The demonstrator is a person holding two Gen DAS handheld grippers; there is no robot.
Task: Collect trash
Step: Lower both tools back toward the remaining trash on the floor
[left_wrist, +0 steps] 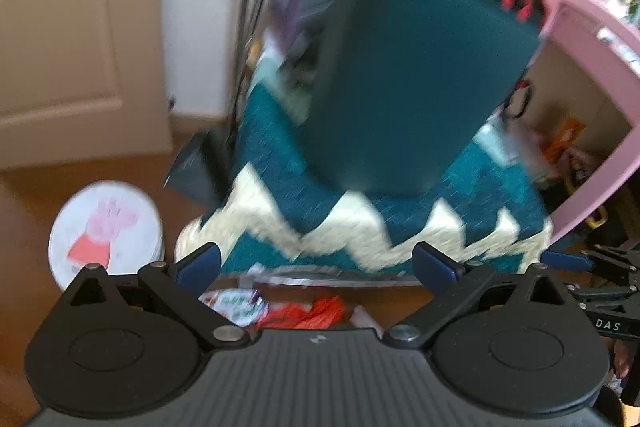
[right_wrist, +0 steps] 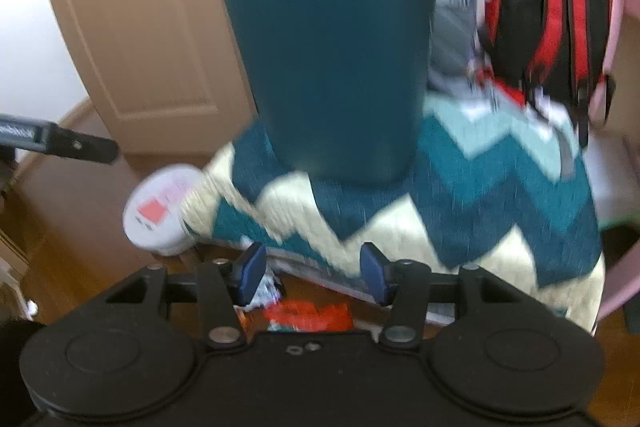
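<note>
Starting at the left gripper (left_wrist: pixel 318 263): spread wide, clamped on nothing, hanging above the wooden floor (left_wrist: pixel 24 195). Directly below and between the blue pads (left_wrist: pixel 200 263), a crumpled red wrapper (left_wrist: pixel 304 313) lying on the boards, with a white printed wrapper (left_wrist: pixel 236 303) touching it on the left side.

Over at the right gripper (right_wrist: pixel 313 277): apart too, though narrower, and likewise empty. Just under the left-hand pad, the same white printed wrapper (right_wrist: pixel 266 291); beside it, toward the centre, the red wrapper (right_wrist: pixel 308 315). Both pieces loose on the floor, just short of the edge of the zigzag rug (right_wrist: pixel 500 187).

Further out, standing on that rug, a dark teal bin (right_wrist: pixel 332 59), upright and blurred; rim and contents not visible from here. Off to the left, a round tin with a cartoon pig on the lid (left_wrist: pixel 106 231), just beside the rug. Behind, a red and black backpack (right_wrist: pixel 548 19) and a beige door (left_wrist: pixel 60 27).

Judged as the reaching stage: trash located, nothing picked up yet. Next, probably, lowering one gripper over the red wrapper, closing on a raised fold rather than flat film, then lifting toward the bin. Worth minding: thin, slippery plastic lying flush with the boards, and two pieces close enough to snag together.
</note>
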